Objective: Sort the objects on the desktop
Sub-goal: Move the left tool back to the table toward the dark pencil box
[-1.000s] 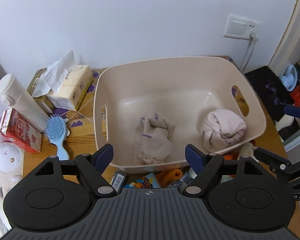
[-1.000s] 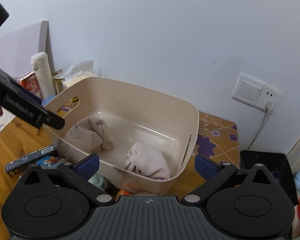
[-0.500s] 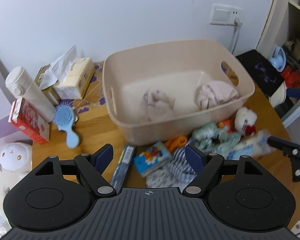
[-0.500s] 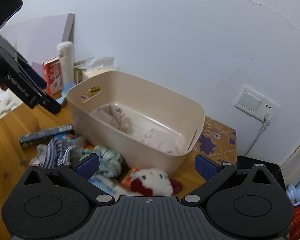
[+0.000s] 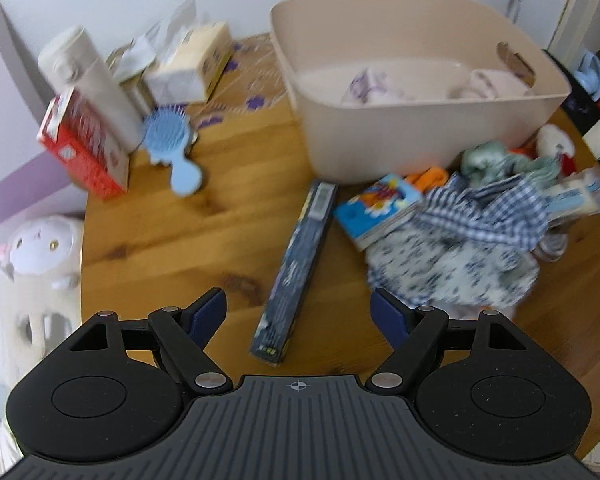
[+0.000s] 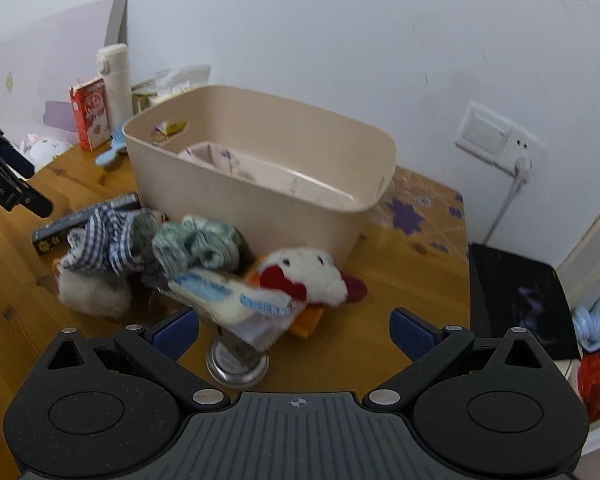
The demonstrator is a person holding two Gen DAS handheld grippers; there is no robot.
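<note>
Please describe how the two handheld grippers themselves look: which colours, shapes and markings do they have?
The left gripper and the right gripper look alike: matte black plastic, a ribbed central plate with a small white crosshair mark, two round housings with disc insets, silver pivot screws, angled black link arms and dark blue finger pads. No cables or sleeves are visible.

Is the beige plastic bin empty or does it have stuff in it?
Not empty: the beige plastic bin holds two bundles of pale pink cloth.

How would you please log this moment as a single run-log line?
left gripper: open, empty | right gripper: open, empty | bin: two cloth bundles inside | checked cloth: on table, outside bin
</note>
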